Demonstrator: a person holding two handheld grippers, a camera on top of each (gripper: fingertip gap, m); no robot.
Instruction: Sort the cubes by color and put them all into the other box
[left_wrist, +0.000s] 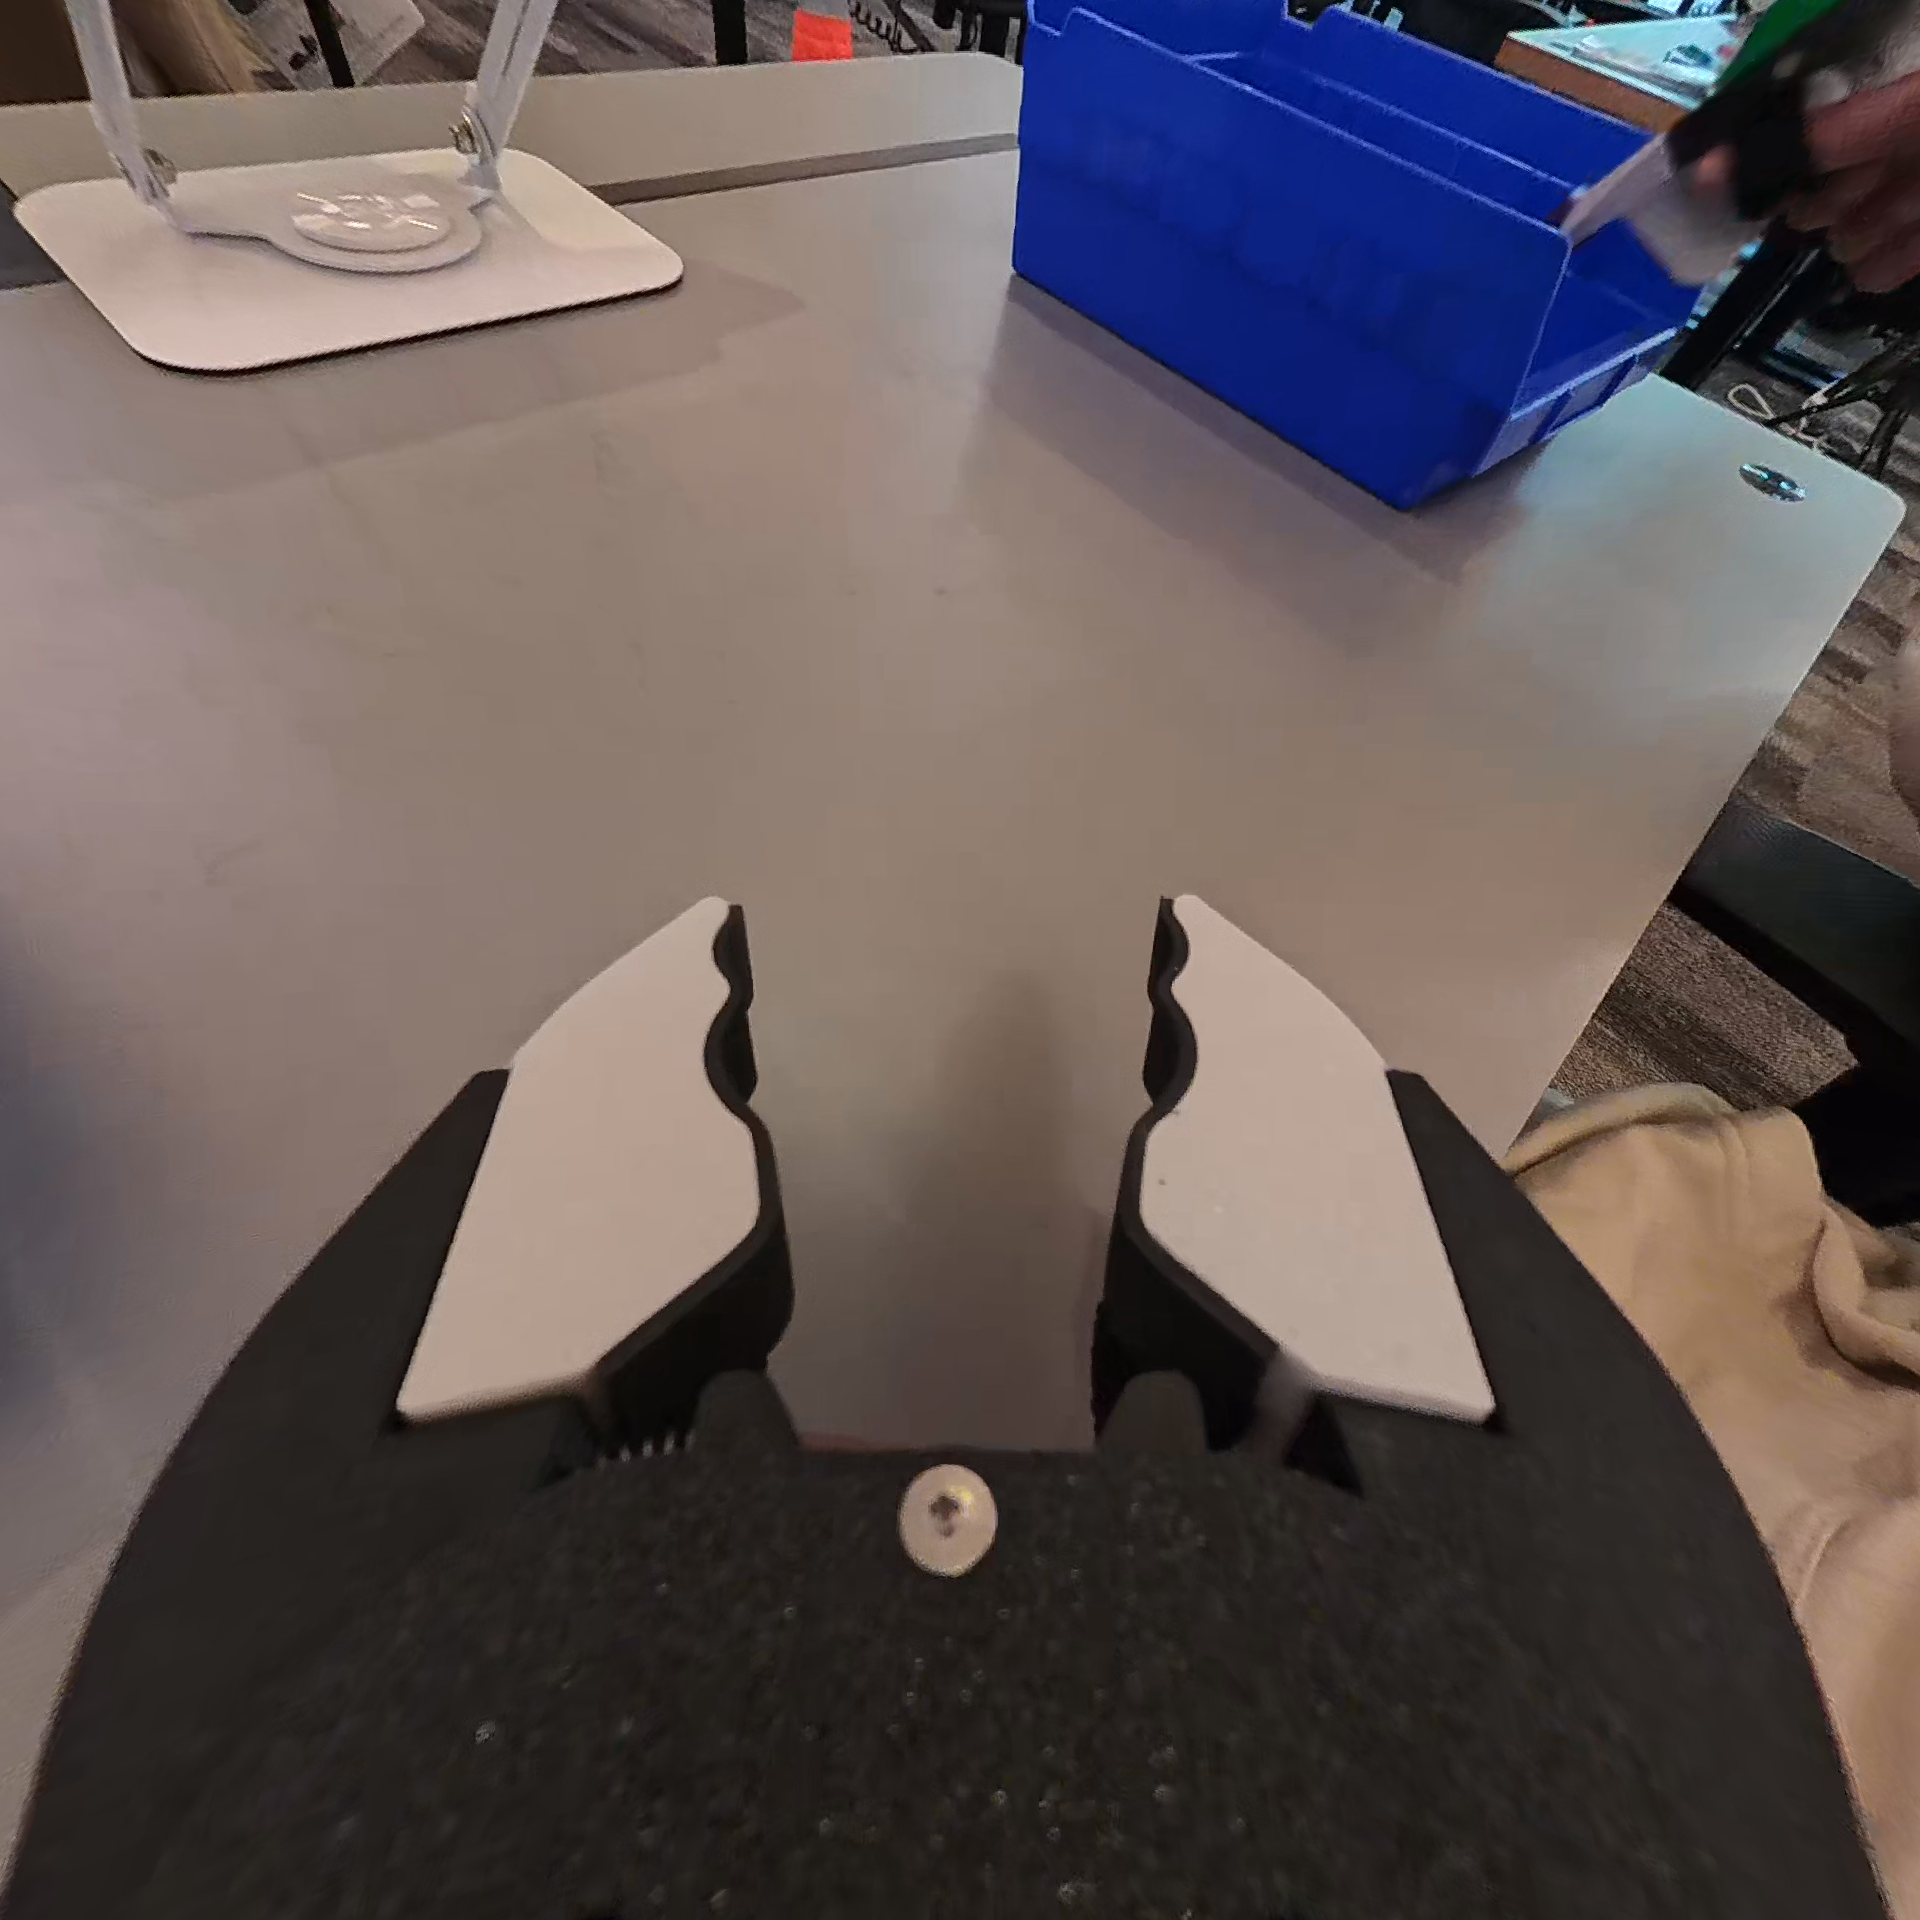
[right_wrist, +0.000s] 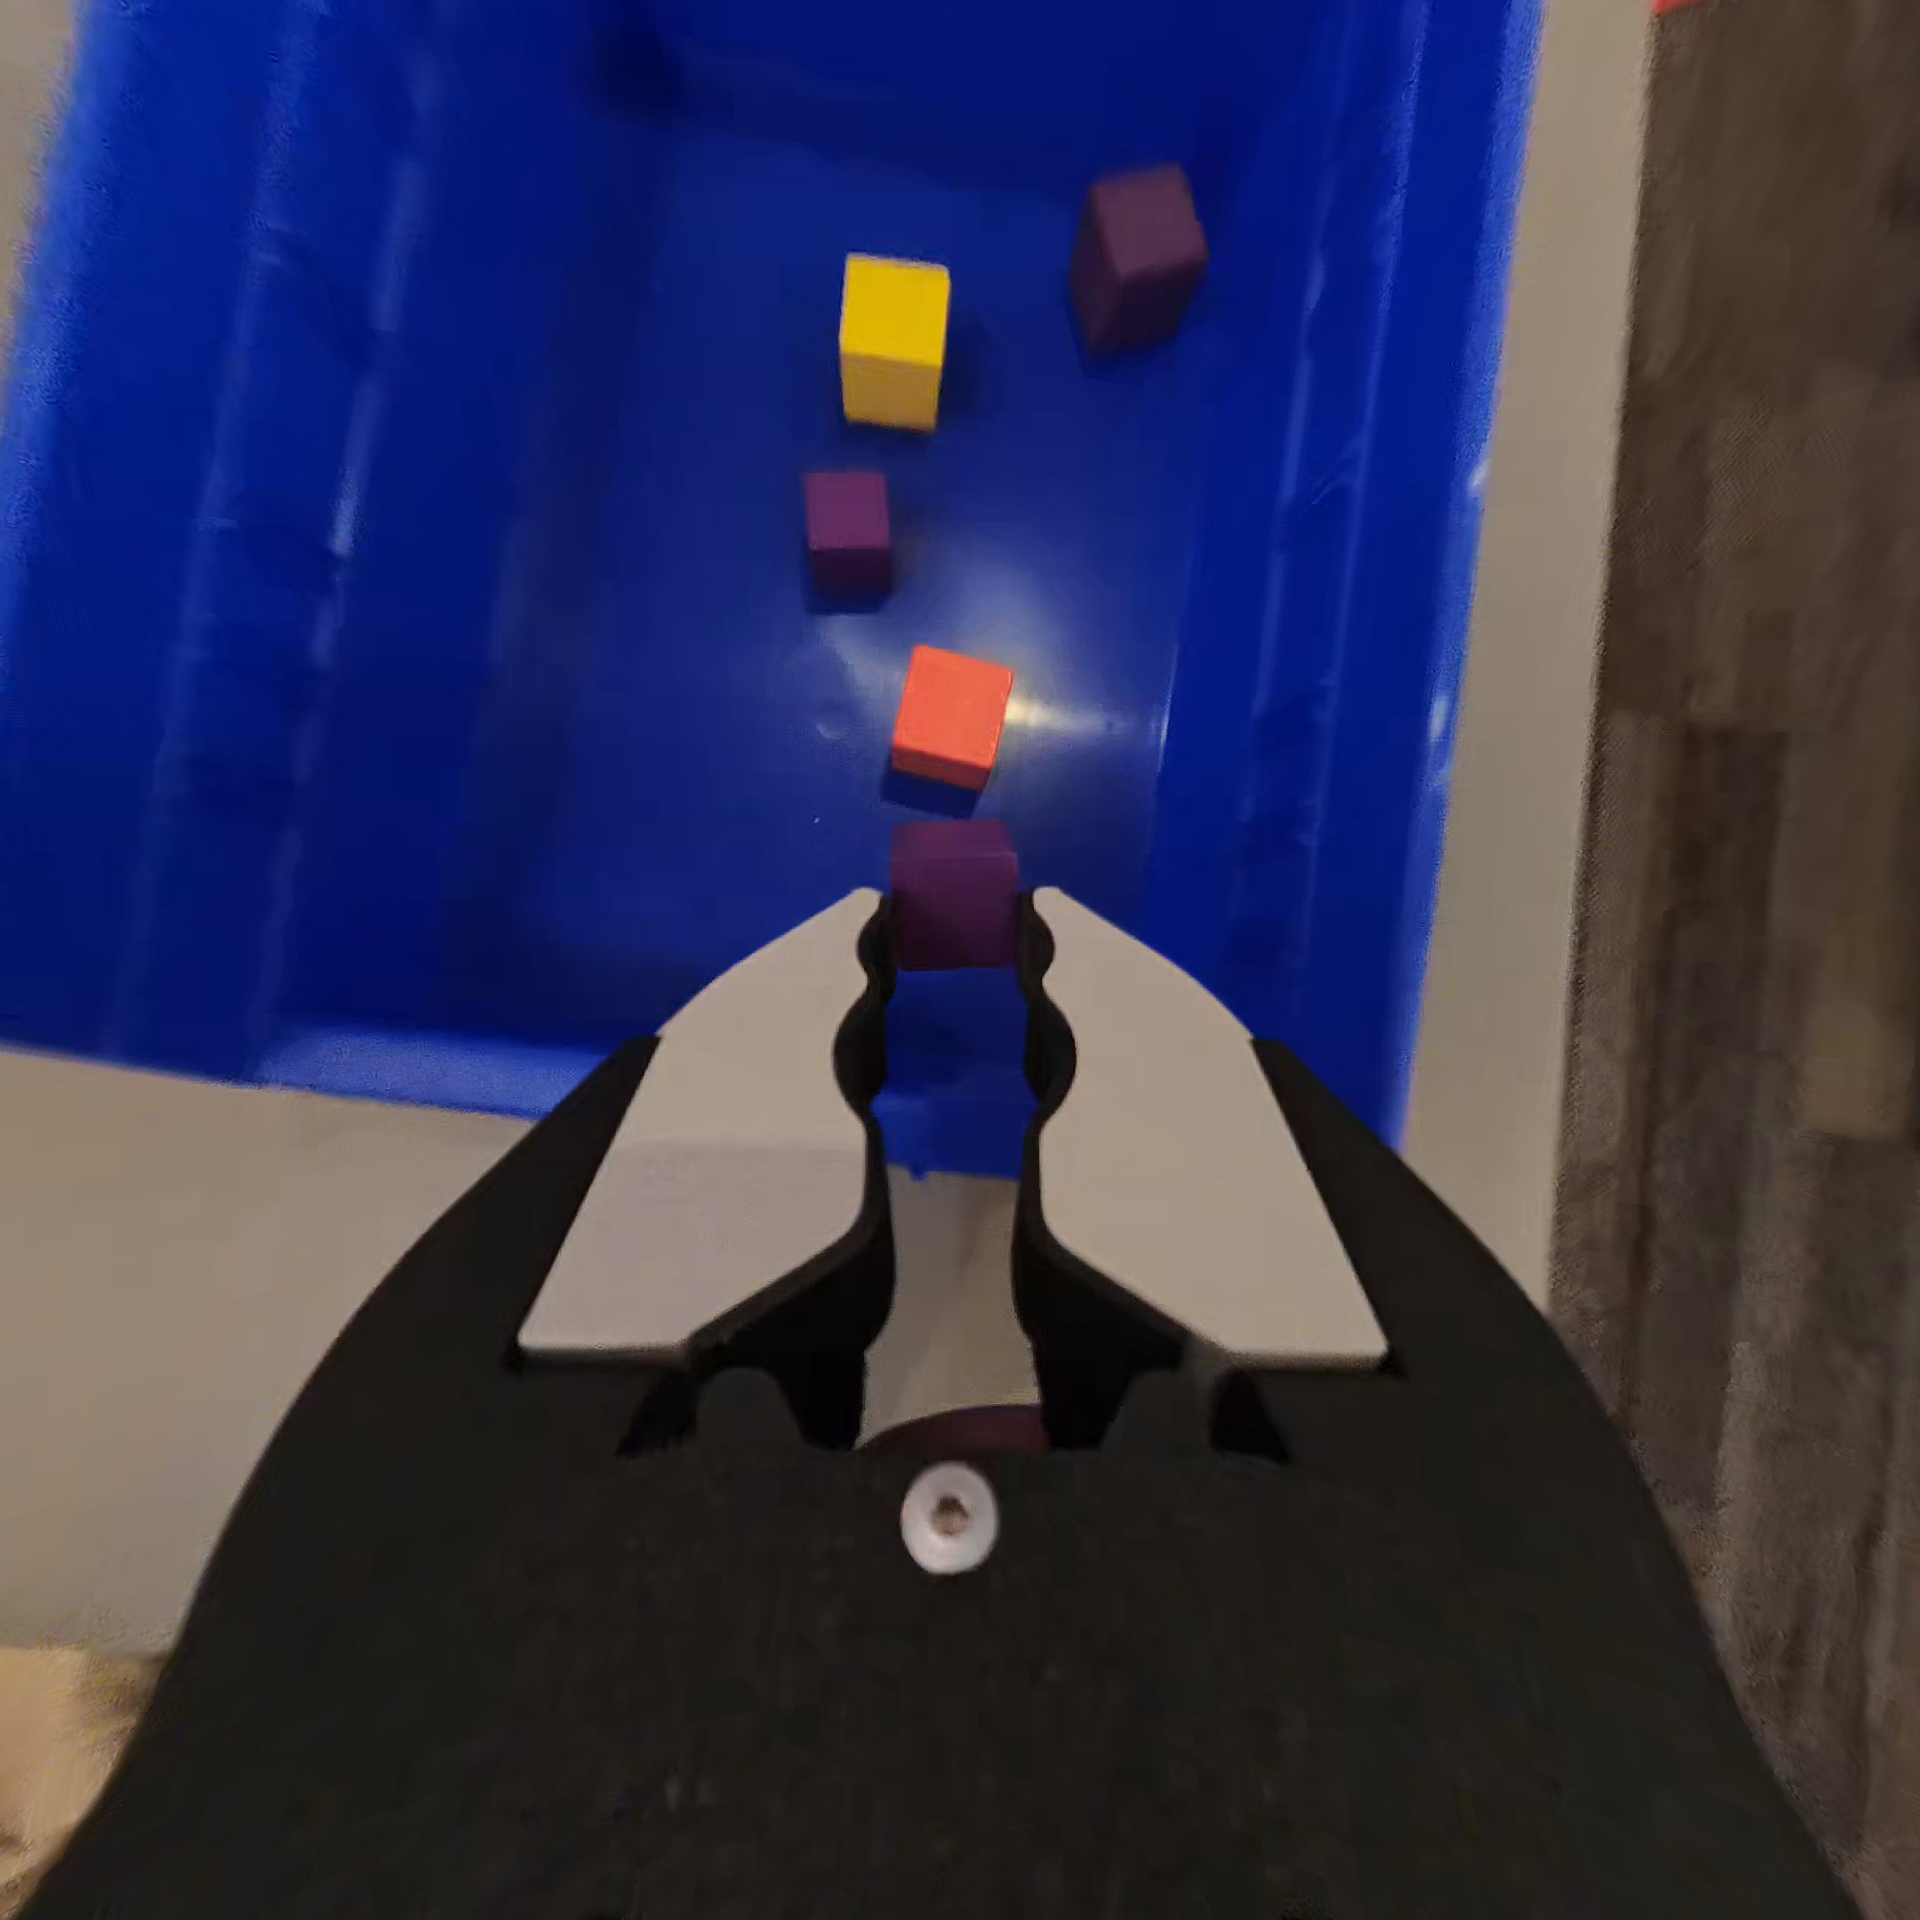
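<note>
Pinching a purple cube at its tips, the right hand-held gripper hangs over the near end of the blue box, probably carrying it clear for sorting. Beyond the cube inside the box lie an orange cube, a small purple cube, a yellow cube and a larger purple cube. The left hand-held gripper waits spread and empty over the counter, well short of the box. No readable writing shows.

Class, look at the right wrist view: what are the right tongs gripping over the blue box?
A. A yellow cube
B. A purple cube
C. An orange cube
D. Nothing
B: the right tongs are shut on a small purple cube, held at their tips above the blue box.
</note>
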